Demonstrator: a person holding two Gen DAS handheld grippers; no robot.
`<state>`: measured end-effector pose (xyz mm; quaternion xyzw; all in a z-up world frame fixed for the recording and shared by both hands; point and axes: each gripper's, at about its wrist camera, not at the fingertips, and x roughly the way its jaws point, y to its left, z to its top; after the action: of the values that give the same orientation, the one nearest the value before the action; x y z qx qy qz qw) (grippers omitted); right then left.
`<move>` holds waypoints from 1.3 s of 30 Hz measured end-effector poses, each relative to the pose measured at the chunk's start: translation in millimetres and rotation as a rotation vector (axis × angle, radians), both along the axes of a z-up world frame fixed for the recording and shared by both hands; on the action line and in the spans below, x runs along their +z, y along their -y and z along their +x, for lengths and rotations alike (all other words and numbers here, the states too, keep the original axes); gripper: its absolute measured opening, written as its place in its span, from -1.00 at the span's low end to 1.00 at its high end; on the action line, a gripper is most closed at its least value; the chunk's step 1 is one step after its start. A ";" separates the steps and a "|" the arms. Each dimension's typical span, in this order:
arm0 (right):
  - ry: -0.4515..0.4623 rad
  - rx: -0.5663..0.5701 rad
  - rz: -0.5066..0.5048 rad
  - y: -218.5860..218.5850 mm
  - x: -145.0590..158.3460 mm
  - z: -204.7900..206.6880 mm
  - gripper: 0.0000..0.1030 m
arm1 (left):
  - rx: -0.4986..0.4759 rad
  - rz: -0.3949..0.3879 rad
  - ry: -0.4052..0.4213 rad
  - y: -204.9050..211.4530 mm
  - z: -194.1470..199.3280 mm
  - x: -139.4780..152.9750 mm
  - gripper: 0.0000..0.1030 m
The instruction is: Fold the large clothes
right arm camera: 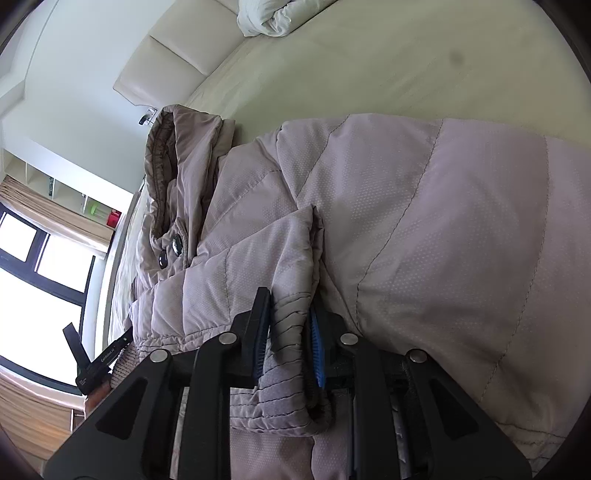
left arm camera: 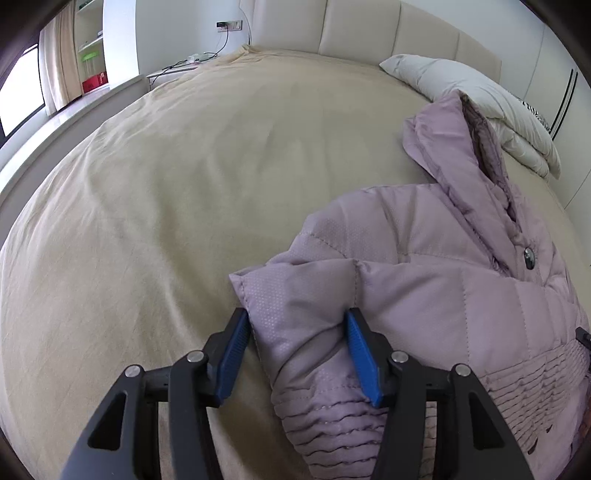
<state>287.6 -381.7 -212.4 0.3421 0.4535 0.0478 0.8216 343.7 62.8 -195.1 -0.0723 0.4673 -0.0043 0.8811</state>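
A mauve quilted hooded jacket lies on the beige bed, hood toward the pillows. My left gripper is open, its blue pads on either side of the folded-in left sleeve, with a gap at the left pad. In the right wrist view the jacket fills the frame. My right gripper is shut on the gathered cuff of the right sleeve, which lies across the jacket front. The left gripper's body shows at the left edge.
White pillows and a padded headboard lie beyond the hood. A nightstand with cables stands at the bed's far left corner. A window and shelves are at the far left. Bare bedsheet stretches left of the jacket.
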 end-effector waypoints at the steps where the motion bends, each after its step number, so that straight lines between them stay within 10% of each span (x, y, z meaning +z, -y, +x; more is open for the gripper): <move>1: 0.002 -0.001 -0.001 -0.3 0.7 -0.7 -0.64 | 0.014 -0.021 -0.003 -3.7 -3.2 4.3 0.07; 7: 0.027 0.000 0.002 0.2 3.5 -6.5 -0.64 | 0.067 0.097 0.177 -7.0 -42.1 57.3 -0.14; 10: 0.022 -0.012 -0.017 -2.5 3.5 -6.9 -0.64 | 0.020 0.172 0.116 7.4 -23.4 43.0 -0.67; 14: 0.021 -0.008 -0.011 -1.5 3.5 -6.7 -0.64 | 0.013 0.275 0.033 18.8 -15.1 2.3 -0.87; 17: 0.011 0.003 0.007 1.4 3.3 -4.7 -0.64 | -0.028 0.388 0.064 34.6 -28.6 -1.5 -0.92; 23: 0.018 -0.016 -0.009 -1.3 19.9 -20.5 -0.59 | -0.017 0.337 0.177 40.3 -75.7 37.8 -0.92; 29: 0.038 -0.006 -0.113 -11.2 24.6 -34.8 -0.58 | -0.134 0.469 0.095 66.7 -70.7 -5.1 -1.00; 39: 0.039 -0.029 -0.074 7.5 17.9 -13.3 -0.58 | -0.122 0.463 0.082 69.7 -69.6 -2.0 -1.00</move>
<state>274.2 -389.2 -194.5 0.3171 0.4340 0.0256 0.8429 274.1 -6.9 -197.1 0.1603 0.4230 0.0466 0.8906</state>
